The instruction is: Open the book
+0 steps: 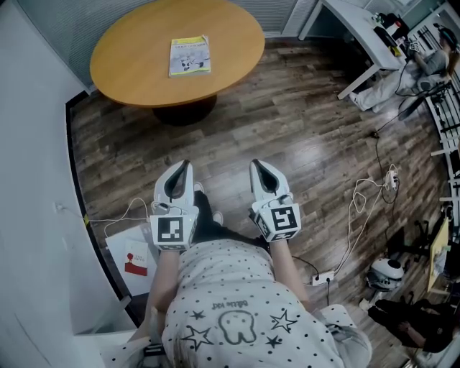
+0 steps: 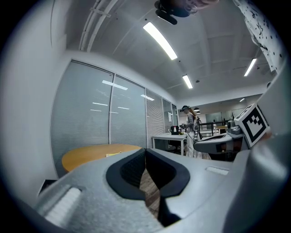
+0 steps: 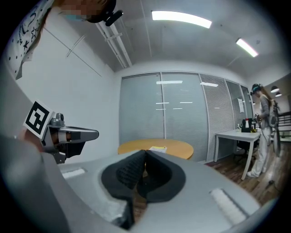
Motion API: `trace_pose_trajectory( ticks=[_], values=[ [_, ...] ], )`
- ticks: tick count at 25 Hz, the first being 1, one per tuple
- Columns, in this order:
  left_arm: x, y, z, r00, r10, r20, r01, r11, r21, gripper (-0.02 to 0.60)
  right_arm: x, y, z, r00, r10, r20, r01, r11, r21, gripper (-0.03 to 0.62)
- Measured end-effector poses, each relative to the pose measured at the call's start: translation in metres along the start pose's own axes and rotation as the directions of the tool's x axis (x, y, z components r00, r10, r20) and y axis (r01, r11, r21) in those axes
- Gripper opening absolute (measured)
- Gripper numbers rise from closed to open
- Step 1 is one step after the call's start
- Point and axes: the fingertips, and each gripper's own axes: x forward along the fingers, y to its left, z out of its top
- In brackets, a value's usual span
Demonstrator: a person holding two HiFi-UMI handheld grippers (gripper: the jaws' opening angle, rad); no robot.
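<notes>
In the head view, a round wooden desk is seen at the far side of the room. The book lies flat on it, closed, with its yellow and white cover up. The left hand-held gripper and the right hand-held gripper are held side by side, near the person's dotted shirt. Both are pointed at the desk but are well apart from it. Only bare wooden floor lies between them and the desk. White cables and a power strip are seen on the floor to the right. A white desk stands far right.

In the left gripper view, the jaws of the left hand-held gripper are pressed together, and nothing is held between them. The round desk is seen far off behind the jaws, with the book as a small pale patch on it. A glass wall with blinds stands behind the desk. A person stands far away by the white desk.

In the right gripper view, the jaws of the right hand-held gripper are also closed tight on nothing. The round desk is seen just above them, far off, and the book lies on its top. The left hand-held gripper is seen at the left. The person stands far right beside the white desk.
</notes>
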Motion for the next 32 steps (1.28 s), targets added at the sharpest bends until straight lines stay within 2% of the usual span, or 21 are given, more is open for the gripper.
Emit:
trace_pose_trajectory(
  ticks=[6,13,23,32],
  values=[
    [0.017,0.005,-0.002,1.0,-0.014,0.001,0.014,1.0,-0.016,0.011,0.013,-0.008,-0.003,1.0,-0.011,-0.02,0.011,1.0,0.005,0.003],
    [0.067,0.027,-0.002,1.0,-0.023,-0.005,0.023,0.999,-0.033,0.011,0.058,-0.031,-0.007,0.998,-0.019,-0.064,0.019,1.0,0.012,0.004],
    [0.163,0.087,0.012,0.998,-0.06,0.002,0.06,0.998,-0.033,0.011,0.156,-0.073,0.015,0.995,-0.078,-0.07,0.08,0.996,0.026,0.003],
    [0.227,0.151,0.008,0.997,-0.073,0.004,0.073,0.997,-0.038,0.011,0.242,-0.086,0.03,0.993,-0.102,-0.056,0.103,0.994,0.024,0.005]
  ],
)
